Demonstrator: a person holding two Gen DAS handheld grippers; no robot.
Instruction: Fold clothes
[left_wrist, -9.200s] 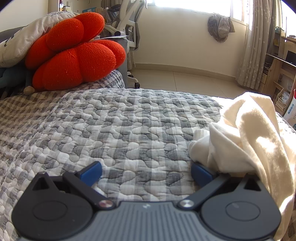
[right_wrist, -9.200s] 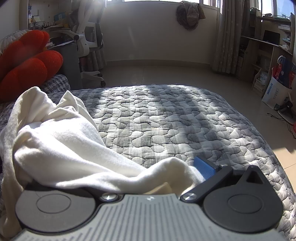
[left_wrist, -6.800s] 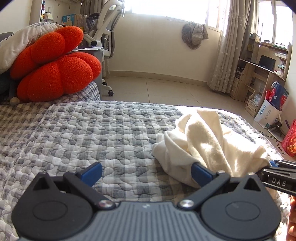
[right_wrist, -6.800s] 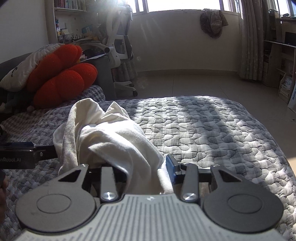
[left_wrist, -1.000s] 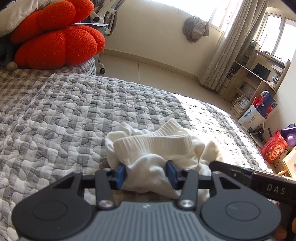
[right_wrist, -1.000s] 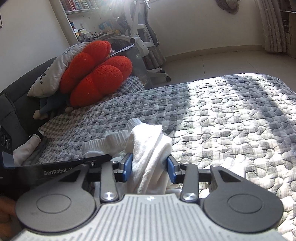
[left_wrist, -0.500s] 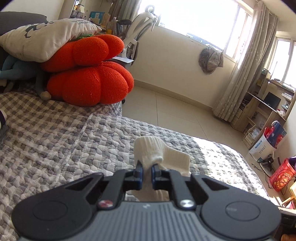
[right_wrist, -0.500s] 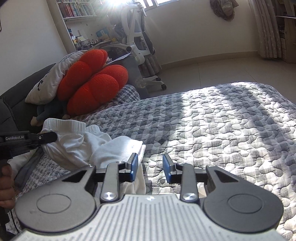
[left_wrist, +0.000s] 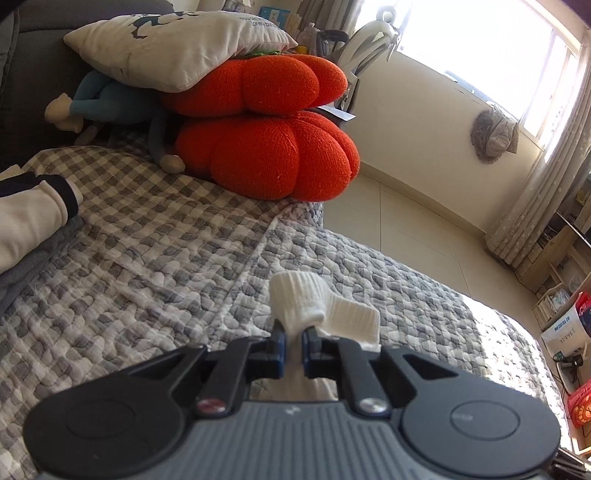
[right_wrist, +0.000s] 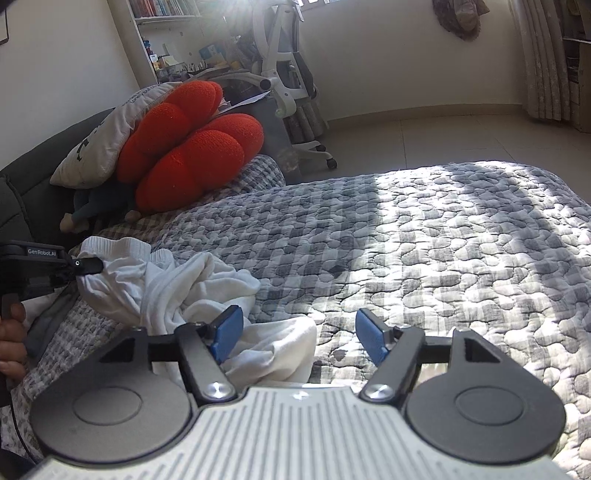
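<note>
One white garment (right_wrist: 177, 291), soft knit with a ribbed cuff or hem (which part of it I cannot tell), lies crumpled on the grey quilt (right_wrist: 424, 240). The left gripper (left_wrist: 292, 341) has its blue pads pinched hard on that ribbed edge, which stands up just beyond the fingertips. From there the cloth stretches in a loose band across to the right gripper (right_wrist: 299, 334), whose fingers have just been opening and now stand spread; one fold lies against its left pad, nothing pressed between.
</note>
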